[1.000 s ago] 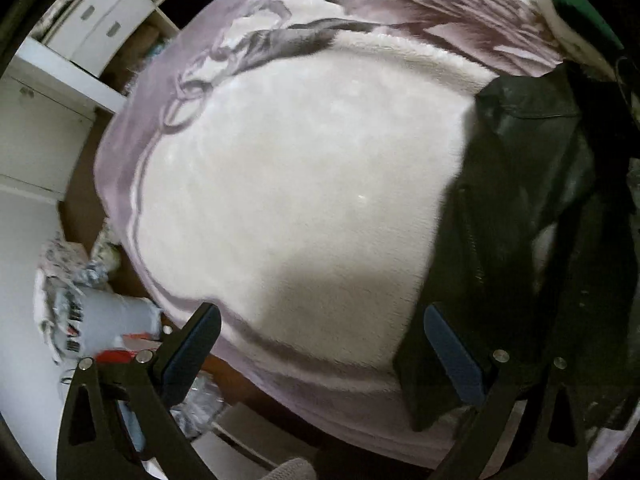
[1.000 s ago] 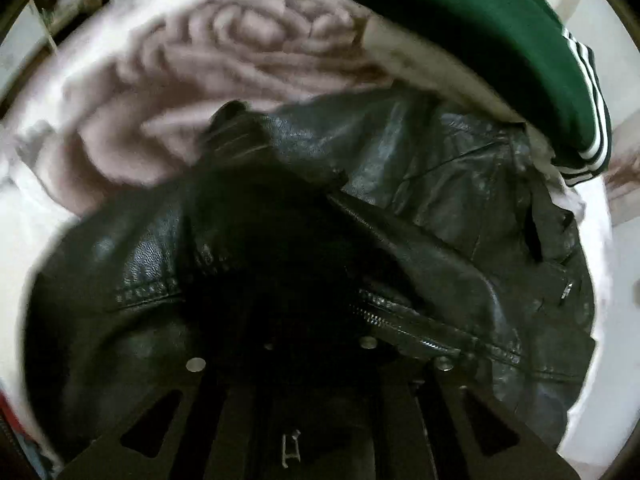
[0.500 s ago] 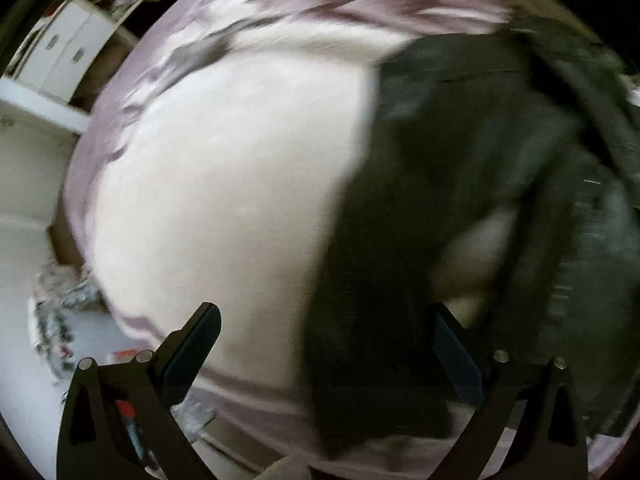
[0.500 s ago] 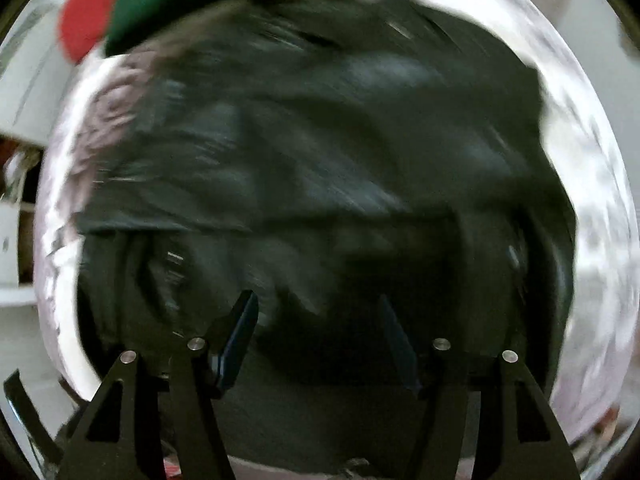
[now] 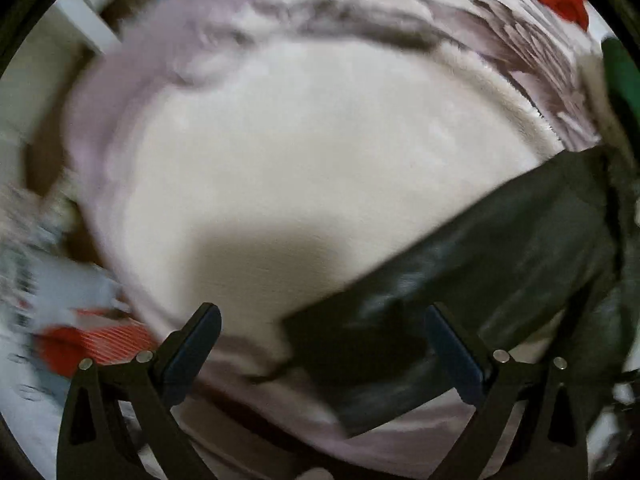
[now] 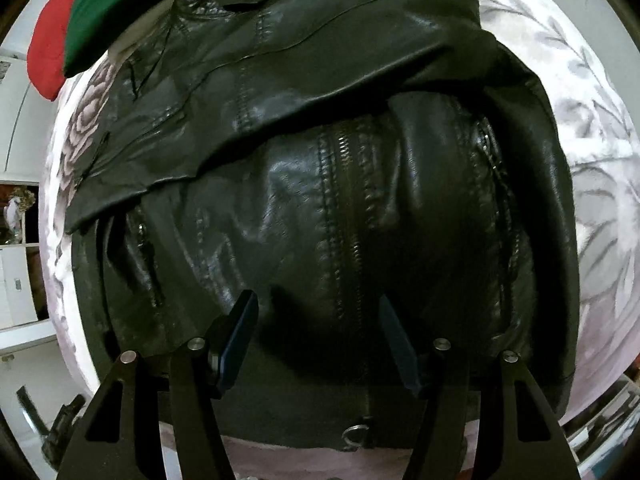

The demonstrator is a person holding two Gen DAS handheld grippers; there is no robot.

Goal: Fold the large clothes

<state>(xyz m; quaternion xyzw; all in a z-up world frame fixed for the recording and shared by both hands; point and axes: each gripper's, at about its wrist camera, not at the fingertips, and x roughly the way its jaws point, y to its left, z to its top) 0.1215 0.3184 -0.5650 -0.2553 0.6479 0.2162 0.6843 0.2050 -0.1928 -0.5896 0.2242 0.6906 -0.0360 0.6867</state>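
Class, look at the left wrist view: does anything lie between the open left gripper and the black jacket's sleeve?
Nothing visible does. The left gripper is open over the sleeve of the black jacket, with only the blanket beneath.

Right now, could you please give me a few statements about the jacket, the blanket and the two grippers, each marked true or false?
1. The black leather jacket lies on the floral blanket. True.
2. The right gripper is clamped on the jacket. False: it is open, gripping nothing.
3. The left gripper is open. True.
4. The jacket's front zip faces down, hidden. False: it faces up.
5. A green garment shows beyond the jacket. True.
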